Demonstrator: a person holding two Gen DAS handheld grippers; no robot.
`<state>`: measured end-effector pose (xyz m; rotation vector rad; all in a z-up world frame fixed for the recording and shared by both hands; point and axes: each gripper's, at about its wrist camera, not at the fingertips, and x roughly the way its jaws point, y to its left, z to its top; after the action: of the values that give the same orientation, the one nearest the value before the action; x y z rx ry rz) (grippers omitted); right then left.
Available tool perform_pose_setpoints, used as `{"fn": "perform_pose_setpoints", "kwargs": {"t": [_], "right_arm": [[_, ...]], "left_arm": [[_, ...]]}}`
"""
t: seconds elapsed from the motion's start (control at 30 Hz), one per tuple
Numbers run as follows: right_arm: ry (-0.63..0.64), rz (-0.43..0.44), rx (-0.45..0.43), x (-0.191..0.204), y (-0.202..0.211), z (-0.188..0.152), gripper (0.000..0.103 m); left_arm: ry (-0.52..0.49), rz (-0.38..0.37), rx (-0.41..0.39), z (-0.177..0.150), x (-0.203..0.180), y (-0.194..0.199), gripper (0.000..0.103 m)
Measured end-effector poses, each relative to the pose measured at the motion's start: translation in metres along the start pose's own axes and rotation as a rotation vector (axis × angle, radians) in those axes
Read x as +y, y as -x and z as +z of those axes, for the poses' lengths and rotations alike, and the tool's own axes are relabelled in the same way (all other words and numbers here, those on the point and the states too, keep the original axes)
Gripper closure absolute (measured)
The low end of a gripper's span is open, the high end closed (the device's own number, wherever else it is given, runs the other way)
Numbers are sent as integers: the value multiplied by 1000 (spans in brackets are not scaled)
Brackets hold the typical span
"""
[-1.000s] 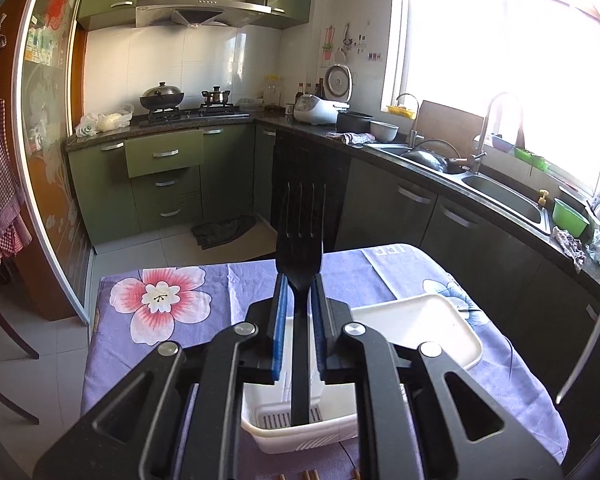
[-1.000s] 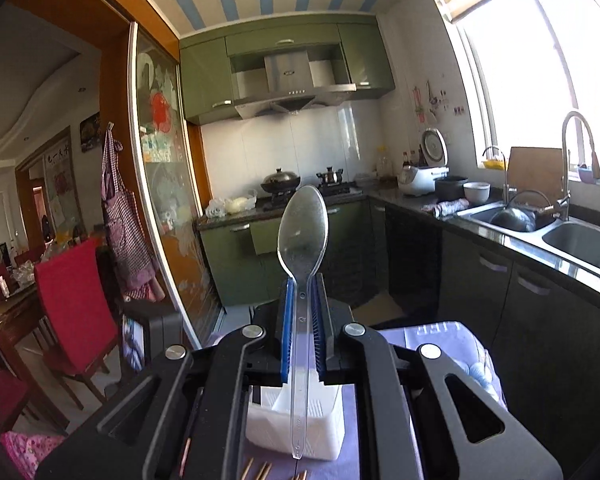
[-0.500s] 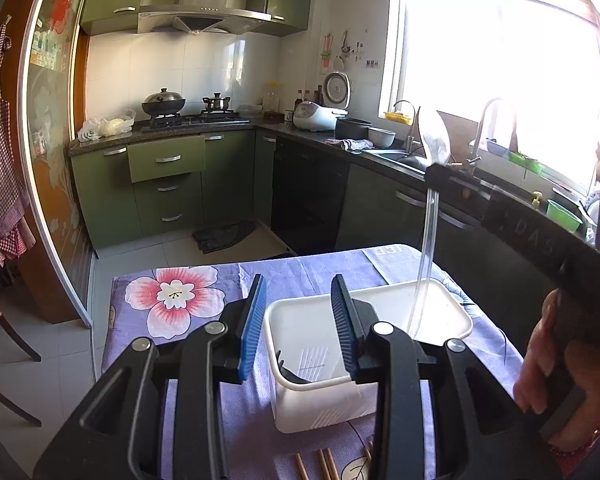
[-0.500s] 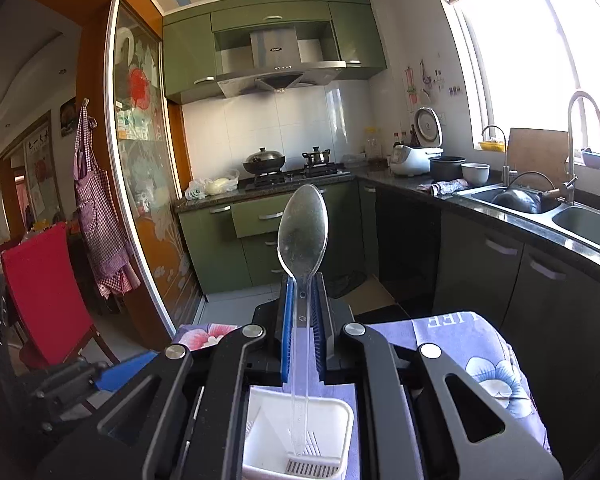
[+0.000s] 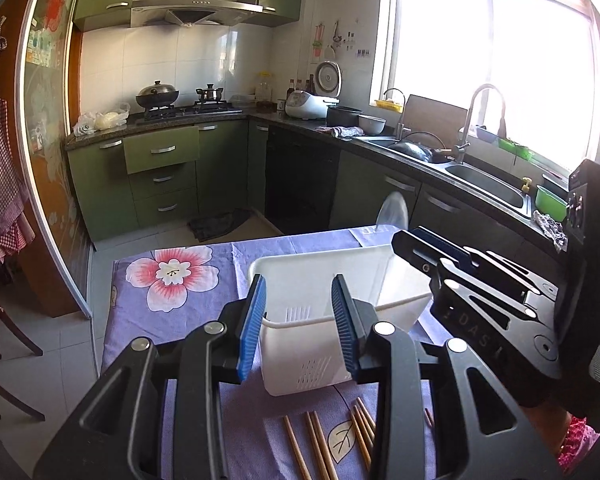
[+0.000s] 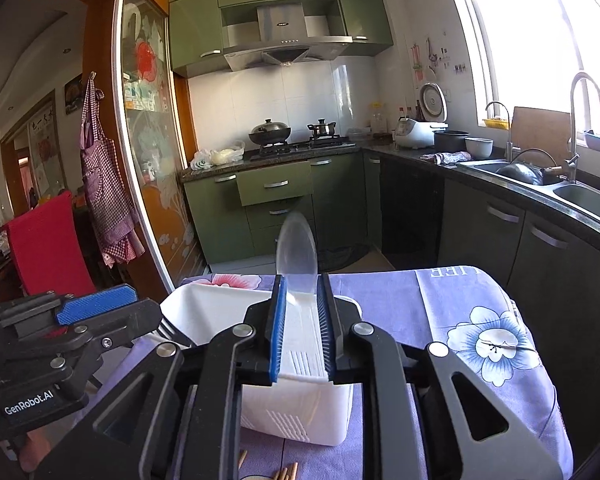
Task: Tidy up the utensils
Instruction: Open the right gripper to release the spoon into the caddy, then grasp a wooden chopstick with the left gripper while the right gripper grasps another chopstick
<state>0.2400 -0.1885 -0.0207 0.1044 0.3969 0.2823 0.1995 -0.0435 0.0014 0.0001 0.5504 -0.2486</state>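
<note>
Our right hand-held gripper (image 6: 302, 320) has just been opening, its jaws now apart around the clear spoon (image 6: 296, 258) standing in the white basket (image 6: 220, 312). We should withdraw straight back, without tipping it. The left hand-held gripper (image 5: 300, 324) is open, empty.

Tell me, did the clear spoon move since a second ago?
Yes. The spoon went down: its bowl stood level with the stove before, and now sits low by the green drawers, handle in the white bin. The right gripper has just been opening.
</note>
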Motion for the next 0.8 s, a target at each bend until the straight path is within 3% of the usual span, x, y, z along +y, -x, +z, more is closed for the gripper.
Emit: {"fn": "perform_pose_setpoints", "kwargs": {"t": [0.07,0.2,0.4,0.5,0.8], "right_arm": [[7,-4,0,2,7,-4,78],[-20,10,8,-5,29,-10,78],[-64,-53,19,-32,76,-31,77],[-96,-82,61,-51,93,-50,72],[-227,-86,155,-102,118,-99,72]], "left_arm": [[3,4,15,-3,0,2,70],[21,22,87,-15,1,3,70],[65,68,361,-57,8,-17,70],[79,63,496,-81,9,-31,77],[66,81,694,-113,-9,-59,82]]}}
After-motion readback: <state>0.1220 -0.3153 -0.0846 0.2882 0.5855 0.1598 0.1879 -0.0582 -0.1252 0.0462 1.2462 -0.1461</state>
